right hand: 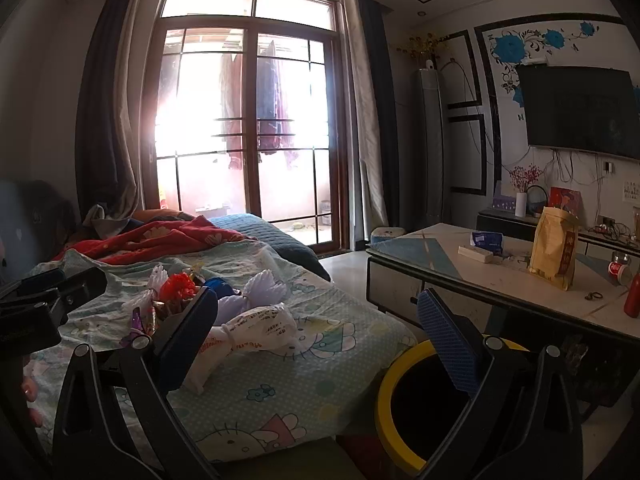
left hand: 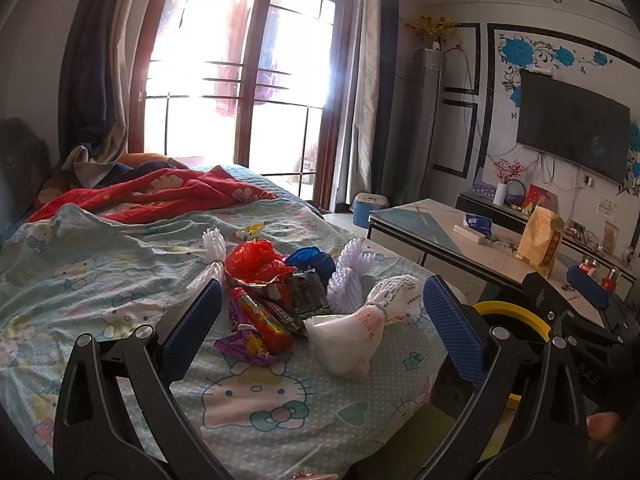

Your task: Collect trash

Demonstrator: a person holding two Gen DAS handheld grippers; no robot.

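A pile of trash lies on the Hello Kitty sheet (left hand: 100,280): a red plastic bag (left hand: 252,258), a blue bag (left hand: 312,260), white foam nets (left hand: 350,276), a knotted white bag (left hand: 352,336), a red candy tube (left hand: 264,320) and dark wrappers (left hand: 304,296). My left gripper (left hand: 323,286) hovers just in front of the pile, open and empty. My right gripper (right hand: 316,294) is open and empty too, beside the bed and above a yellow-rimmed bin (right hand: 394,396). The white bag (right hand: 248,328) and red bag (right hand: 180,284) appear left of it.
A red quilt (left hand: 160,196) is bunched at the far end of the bed. To the right stands a low table (right hand: 500,276) with a yellow paper bag (right hand: 554,248) and small items. A TV (right hand: 580,108) hangs on the wall. Bright glass doors (right hand: 248,128) lie behind.
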